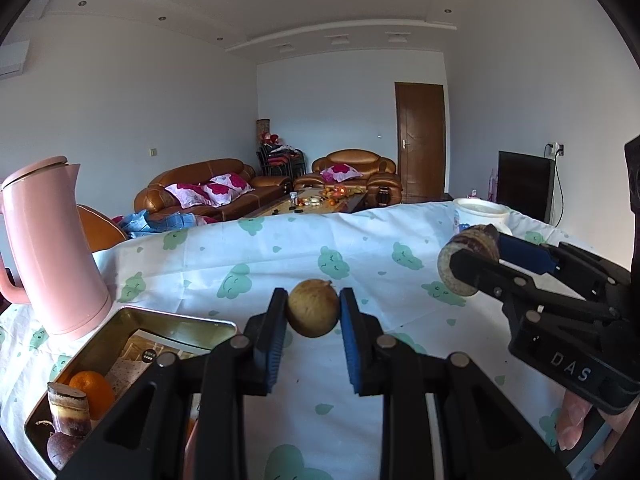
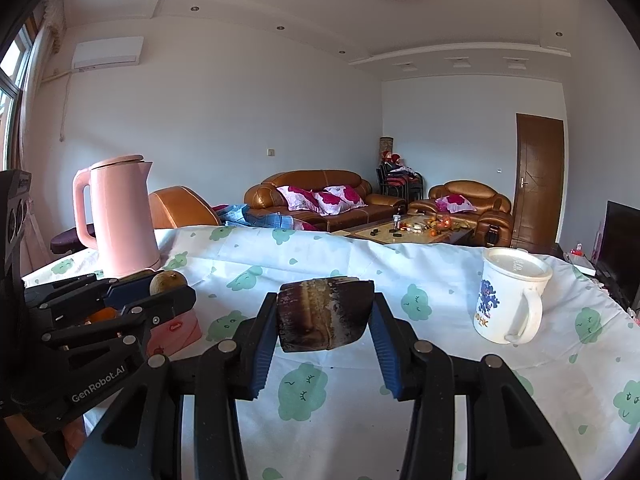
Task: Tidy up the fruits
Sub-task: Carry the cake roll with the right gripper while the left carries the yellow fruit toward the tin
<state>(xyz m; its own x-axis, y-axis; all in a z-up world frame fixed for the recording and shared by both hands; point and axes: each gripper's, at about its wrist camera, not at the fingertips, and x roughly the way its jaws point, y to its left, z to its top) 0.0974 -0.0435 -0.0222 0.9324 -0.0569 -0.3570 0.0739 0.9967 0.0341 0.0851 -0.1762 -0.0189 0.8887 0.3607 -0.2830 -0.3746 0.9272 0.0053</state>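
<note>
**Grippers Hold Two Pieces of Produce Above Patterned Tablecloth**

Fruit sits clamped in both handheld tools over a table (image 1: 280, 248) draped in a white cloth printed with green cloud faces. The left gripper (image 1: 313, 314) is closed on a small round tan fruit (image 1: 313, 309), its blue-padded fingers pressing the fruit from either side, clear of the cloth. The right gripper (image 2: 326, 318) is clamped on a short dark cut piece of sugarcane (image 2: 325, 314), held crosswise between its pads with the cut face toward the camera. In the left wrist view the right gripper enters from the right edge, carrying that piece beside a white lidded mug (image 2: 510, 294) that stands near the table's far right.

At the table's left a metal tray (image 1: 168, 316) already holds an orange (image 1: 93, 390), another sugarcane section (image 1: 68, 410) standing on end, and a dark round fruit (image 1: 60, 450) at the tray's near corner. A pink electric kettle (image 1: 52, 244) stands just beyond the tray. A person's fingertips (image 1: 572, 420) show beneath the right tool's handle. Behind the table lies a living room with a brown leather sofa (image 2: 320, 196), floral cushions and a cluttered coffee table (image 2: 416, 228).
</note>
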